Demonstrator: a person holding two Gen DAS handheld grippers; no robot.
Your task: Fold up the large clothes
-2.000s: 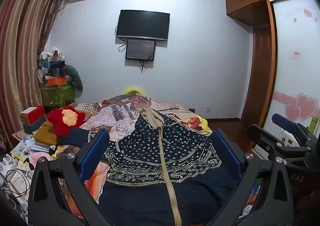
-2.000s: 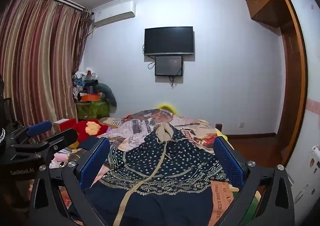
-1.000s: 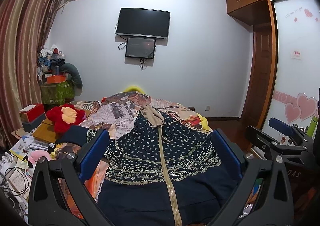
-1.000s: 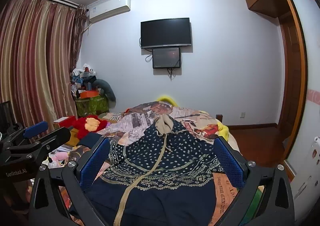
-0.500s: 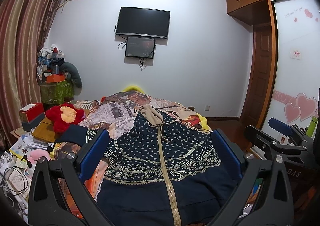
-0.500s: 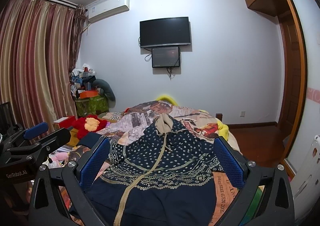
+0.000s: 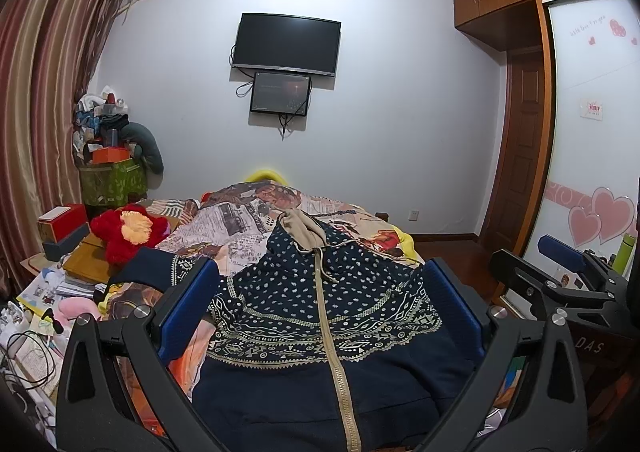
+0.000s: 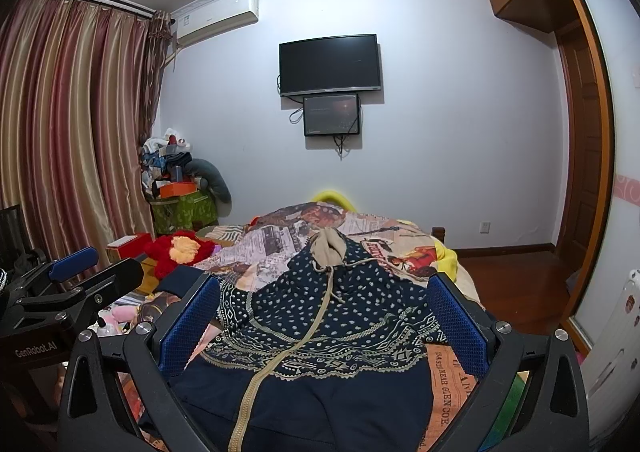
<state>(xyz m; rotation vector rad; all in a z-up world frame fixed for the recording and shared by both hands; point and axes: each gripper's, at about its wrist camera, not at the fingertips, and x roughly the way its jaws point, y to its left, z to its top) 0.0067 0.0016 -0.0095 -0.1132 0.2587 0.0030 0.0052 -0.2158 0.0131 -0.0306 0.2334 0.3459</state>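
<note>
A navy hooded jacket with white dots, patterned bands and a beige zipper lies spread front-up on the bed, its beige-lined hood pointing to the far wall. One sleeve stretches out to the left. The jacket also shows in the right wrist view. My left gripper is open and empty, held above the jacket's near part. My right gripper is open and empty too, beside it on the right. The left gripper shows at the left of the right wrist view.
The bed carries a printed quilt. A red plush toy, boxes, books and cables crowd the left side. A TV hangs on the far wall. A wardrobe with a sliding door and a wooden door stand at the right.
Both views have shifted only slightly. The jacket lies as before and both grippers stay open.
</note>
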